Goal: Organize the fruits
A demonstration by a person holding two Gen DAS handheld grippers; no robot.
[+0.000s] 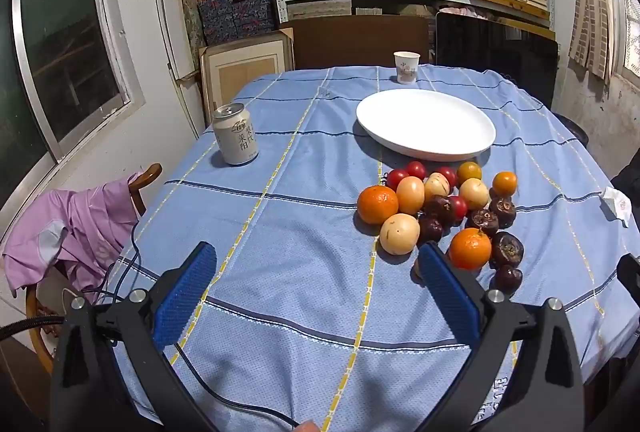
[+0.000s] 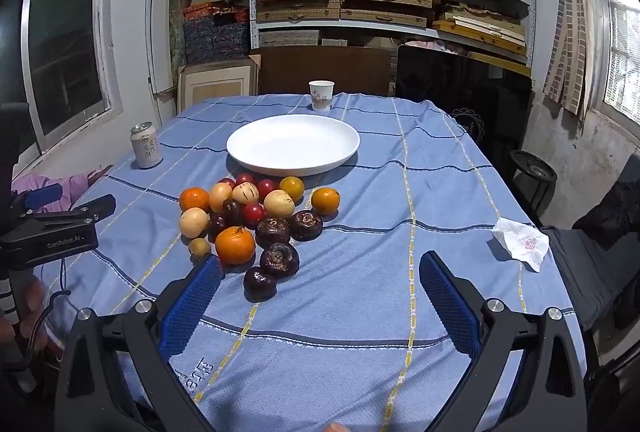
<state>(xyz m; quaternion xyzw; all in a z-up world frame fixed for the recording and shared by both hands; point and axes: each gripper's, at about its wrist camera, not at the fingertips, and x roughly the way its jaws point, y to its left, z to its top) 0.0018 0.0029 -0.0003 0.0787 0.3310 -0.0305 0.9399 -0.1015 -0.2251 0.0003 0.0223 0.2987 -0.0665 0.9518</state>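
A heap of fruit lies on the blue checked cloth: oranges, pale yellow fruits, red cherry tomatoes and dark brown fruits. Just beyond it sits a white plate with nothing on it. My left gripper hangs open over bare cloth, its right finger just before an orange. My right gripper is open too, with the heap ahead to the left and a dark fruit just inside its left finger. The left gripper's body shows at the left edge of the right wrist view.
A drink can stands at the table's left side. A paper cup stands behind the plate. A crumpled tissue lies at the right. A chair with purple cloth stands left of the table. Shelves of boxes fill the back wall.
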